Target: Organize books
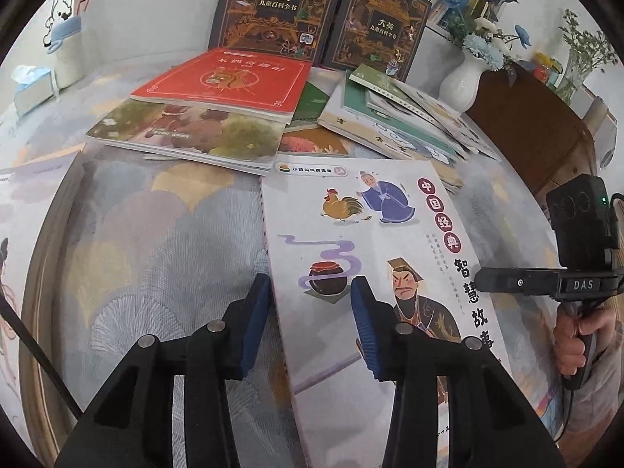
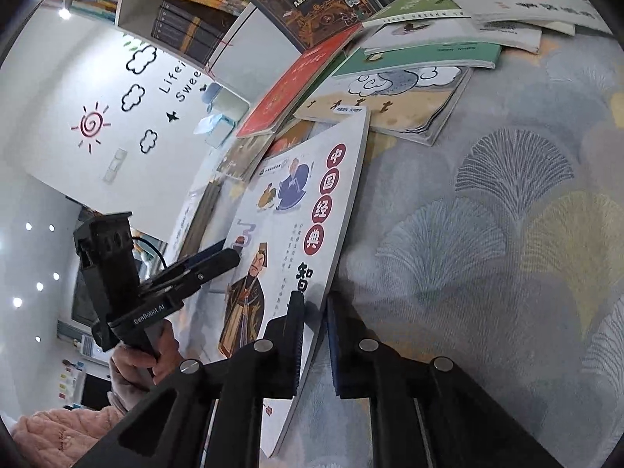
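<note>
Patterned grey fan-print tablecloth (image 1: 163, 241) carried a white illustrated storybook (image 1: 370, 241), both narrowed grippers, left (image 1: 310, 314) and right (image 2: 315, 337), clamping its near corners; lifting evenly seemed wise.

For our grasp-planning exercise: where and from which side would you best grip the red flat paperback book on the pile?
Probably the near right corner of the red flat paperback book, from the front: it seems to jut past the green-brown picture book beneath, leaving finger room.

Patterned tablecloth (image 1: 163, 234) under scattered books (image 1: 187, 132) (white vase (image 1: 464, 78) at far edge)
</note>
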{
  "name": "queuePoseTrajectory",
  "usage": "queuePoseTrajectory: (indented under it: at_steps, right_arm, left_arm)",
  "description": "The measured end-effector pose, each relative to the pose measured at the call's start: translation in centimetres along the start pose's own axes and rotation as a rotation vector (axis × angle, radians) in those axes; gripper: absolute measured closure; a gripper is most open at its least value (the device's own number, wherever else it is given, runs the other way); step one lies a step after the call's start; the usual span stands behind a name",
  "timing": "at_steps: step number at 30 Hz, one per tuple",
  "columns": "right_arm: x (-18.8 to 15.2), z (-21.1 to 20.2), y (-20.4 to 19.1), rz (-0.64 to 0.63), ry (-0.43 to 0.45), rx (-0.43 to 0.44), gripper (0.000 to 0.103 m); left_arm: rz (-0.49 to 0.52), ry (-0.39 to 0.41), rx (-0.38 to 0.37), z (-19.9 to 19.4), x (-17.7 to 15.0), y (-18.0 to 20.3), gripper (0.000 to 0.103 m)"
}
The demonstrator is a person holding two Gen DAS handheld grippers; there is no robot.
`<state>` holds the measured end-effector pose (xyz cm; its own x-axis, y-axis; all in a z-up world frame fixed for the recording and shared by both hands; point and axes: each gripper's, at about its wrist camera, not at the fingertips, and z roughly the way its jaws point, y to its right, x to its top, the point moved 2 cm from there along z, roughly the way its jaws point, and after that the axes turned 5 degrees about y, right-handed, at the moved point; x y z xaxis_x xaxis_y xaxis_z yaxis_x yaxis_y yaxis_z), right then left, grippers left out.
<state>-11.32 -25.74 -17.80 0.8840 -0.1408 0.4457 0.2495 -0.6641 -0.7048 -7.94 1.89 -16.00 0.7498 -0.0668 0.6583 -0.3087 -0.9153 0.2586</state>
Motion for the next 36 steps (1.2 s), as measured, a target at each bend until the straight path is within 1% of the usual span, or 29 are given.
queuePoseTrajectory:
  at_steps: [3,7,23,26,27,29,30,32,34,36]
  right_arm:
    - [-0.3,-0.2,0.1,-0.015,0.031,0.015,0.095]
    - [-0.4,-0.3,-0.2,-0.046,0.050,0.003,0.095]
    - [-0.1,-0.2,-0.1,-0.060,0.062,0.003,0.094]
    - [-0.2,-0.2,-0.7,-0.084,0.074,-0.029,0.094]
    - [-0.3,-0.2,-1.1,-0.083,0.074,-0.041,0.090]
    - [-0.2,-0.3,-1.3,-0.034,0.072,-0.052,0.090]
    - [-0.2,-0.4,-1.4,0.002,0.071,-0.047,0.090]
    - [0.1,-1.1,-2.2,0.031,0.092,0.003,0.091]
    - [0.4,-1.8,-4.0,0.006,0.101,0.042,0.092]
    - [0.7,-2.3,-5.8,-0.024,0.104,0.032,0.092]
  left_arm:
    - [0.003,0.007,0.000,0.0,-0.1,0.1,0.064]
    - [0.001,0.013,0.000,-0.1,-0.2,0.1,0.064]
    - [-0.001,0.016,-0.001,-0.1,-0.2,0.1,0.064]
    - [-0.010,0.015,-0.018,-0.2,-0.1,0.0,0.064]
    - [-0.019,0.013,-0.029,-0.3,-0.1,-0.1,0.064]
    - [-0.044,0.009,-0.054,-0.5,0.1,-0.3,0.064]
    - [-0.061,0.008,-0.068,-0.7,0.2,-0.6,0.064]
    - [-0.073,0.008,-0.092,-1.0,0.4,-0.8,0.064]
    - [-0.082,0.004,-0.116,-1.2,0.5,-0.7,0.064]
    - [-0.085,0.003,-0.114,-1.4,0.6,-0.5,0.064]
